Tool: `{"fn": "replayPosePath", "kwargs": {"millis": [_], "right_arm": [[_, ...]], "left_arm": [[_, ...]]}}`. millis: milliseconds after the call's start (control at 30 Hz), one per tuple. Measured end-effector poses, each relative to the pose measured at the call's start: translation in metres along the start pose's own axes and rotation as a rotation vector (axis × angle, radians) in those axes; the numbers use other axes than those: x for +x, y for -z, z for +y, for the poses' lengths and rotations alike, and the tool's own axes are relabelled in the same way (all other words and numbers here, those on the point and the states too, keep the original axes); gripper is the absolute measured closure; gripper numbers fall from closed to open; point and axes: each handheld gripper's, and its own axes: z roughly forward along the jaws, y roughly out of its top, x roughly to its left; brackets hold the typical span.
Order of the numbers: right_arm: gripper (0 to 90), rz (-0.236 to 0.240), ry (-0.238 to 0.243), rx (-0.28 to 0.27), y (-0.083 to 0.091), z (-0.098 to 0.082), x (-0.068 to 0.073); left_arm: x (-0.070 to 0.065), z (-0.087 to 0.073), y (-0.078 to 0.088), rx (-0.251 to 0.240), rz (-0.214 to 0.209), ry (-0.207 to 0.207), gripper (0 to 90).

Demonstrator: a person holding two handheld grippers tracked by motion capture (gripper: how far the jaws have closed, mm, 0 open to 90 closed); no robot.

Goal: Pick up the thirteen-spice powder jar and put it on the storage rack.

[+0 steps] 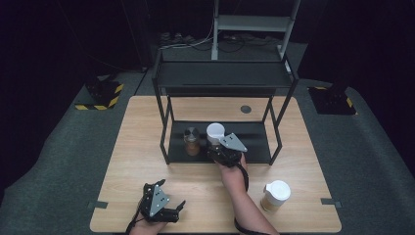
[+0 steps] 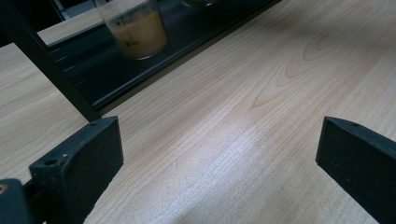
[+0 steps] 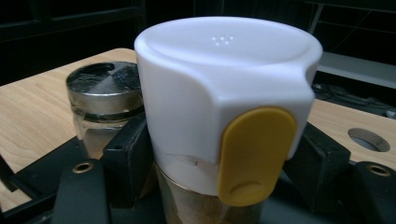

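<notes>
A glass jar with a white flip cap and a yellow tab [image 3: 224, 93] is clamped between the black jaws of my right gripper [image 3: 222, 163], which is shut on it below the cap. In the high view this white-capped jar [image 1: 215, 131] is at the front of the rack's lower shelf [image 1: 254, 134], with the right gripper [image 1: 216, 148] just behind it on the near side. A metal-lidded spice jar [image 1: 191, 141] [image 3: 105, 100] stands close to its left. My left gripper [image 1: 172, 195] [image 2: 224, 158] rests open over bare wood near the table's front left.
A black two-tier rack [image 1: 222, 73] stands mid-table, its front posts either side of the shelf opening. A second white-lidded jar [image 1: 276, 195] stands at the front right. A round cable hole [image 1: 245, 109] lies behind the rack. The left gripper view catches the spice jar [image 2: 137, 28].
</notes>
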Motion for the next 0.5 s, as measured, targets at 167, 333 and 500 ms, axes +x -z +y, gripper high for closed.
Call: {"fn": "replayPosePath", "kwargs": {"millis": [167, 333, 500], "right_arm": [[30.0, -0.006, -0.007, 0.013, -0.005, -0.001, -0.002], [30.0, -0.007, -0.015, 0.021, -0.009, -0.002, -0.003], [30.0, -0.01, -0.024, 0.027, -0.012, -0.002, -0.003]], "left_arm": [[0.0, 0.0, 0.0, -0.001, 0.0, -0.001, 1.1], [0.0, -0.001, 0.0, -0.003, 0.0, -0.003, 1.1], [-0.001, -0.001, 0.001, -0.007, 0.002, -0.001, 1.1]]}}
